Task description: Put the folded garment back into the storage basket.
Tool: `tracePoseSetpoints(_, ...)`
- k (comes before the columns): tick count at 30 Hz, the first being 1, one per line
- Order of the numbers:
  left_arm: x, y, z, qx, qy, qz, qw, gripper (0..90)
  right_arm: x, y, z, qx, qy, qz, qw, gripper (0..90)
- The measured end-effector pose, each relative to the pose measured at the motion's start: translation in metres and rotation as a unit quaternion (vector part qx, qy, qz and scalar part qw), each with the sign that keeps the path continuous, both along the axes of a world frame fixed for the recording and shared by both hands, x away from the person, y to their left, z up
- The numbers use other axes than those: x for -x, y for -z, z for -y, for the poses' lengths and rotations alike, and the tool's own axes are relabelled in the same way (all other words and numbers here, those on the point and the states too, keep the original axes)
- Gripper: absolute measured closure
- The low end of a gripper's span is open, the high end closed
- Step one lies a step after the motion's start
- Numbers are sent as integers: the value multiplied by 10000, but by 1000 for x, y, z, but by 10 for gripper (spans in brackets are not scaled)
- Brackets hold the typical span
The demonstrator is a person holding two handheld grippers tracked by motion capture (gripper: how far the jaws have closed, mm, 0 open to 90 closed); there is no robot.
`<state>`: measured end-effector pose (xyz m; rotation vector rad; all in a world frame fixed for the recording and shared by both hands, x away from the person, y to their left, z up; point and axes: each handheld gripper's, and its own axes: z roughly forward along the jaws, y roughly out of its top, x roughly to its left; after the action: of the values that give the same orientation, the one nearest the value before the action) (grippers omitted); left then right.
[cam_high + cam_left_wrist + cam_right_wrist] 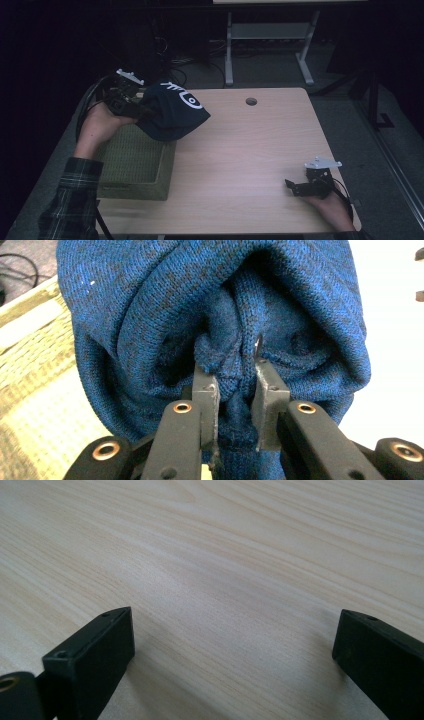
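Observation:
A dark blue knitted garment (175, 110) with a white printed mark hangs bunched above the table's far left, partly over an olive woven basket (135, 165). My left gripper (131, 105) is shut on a fold of it; in the left gripper view the two jaws pinch the blue knit (235, 375) with the basket (30, 390) below at the left. My right gripper (295, 187) rests low at the table's near right, jaws wide apart. In the right gripper view its fingertips (107, 640) stand apart over bare wood, nothing between them.
The light wooden table (250, 150) has a round cable hole (251, 101) near its far edge. Beyond it stand the grey legs of another desk (270, 45) and cables on the dark floor.

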<state>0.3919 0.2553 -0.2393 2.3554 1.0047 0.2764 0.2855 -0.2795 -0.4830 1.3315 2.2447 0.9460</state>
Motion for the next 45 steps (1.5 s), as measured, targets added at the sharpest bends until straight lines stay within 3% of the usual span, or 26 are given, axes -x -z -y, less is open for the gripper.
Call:
tracePoseSetpoints(8,5,1,-29,23,-351,58,9994,752,0,0,0,0,1,0,10000,29)
tracePoseSetpoints(22,9,21,-69,1,-984,-6,9951,751,0,0,0,-1,2,-2,10000,28)
tracePoseSetpoints(34,11,57,-102,-12,-1503,-223,9884,752,0,0,0,3,-1,0,10000,29)
tracePoseSetpoints(39,10,71,-108,-28,-1612,-306,9864,752,0,0,0,4,-1,-1,10000,29)
tracePoseSetpoints(45,8,97,-113,-78,-1758,-446,9834,752,0,0,0,11,-2,10,10000,29)
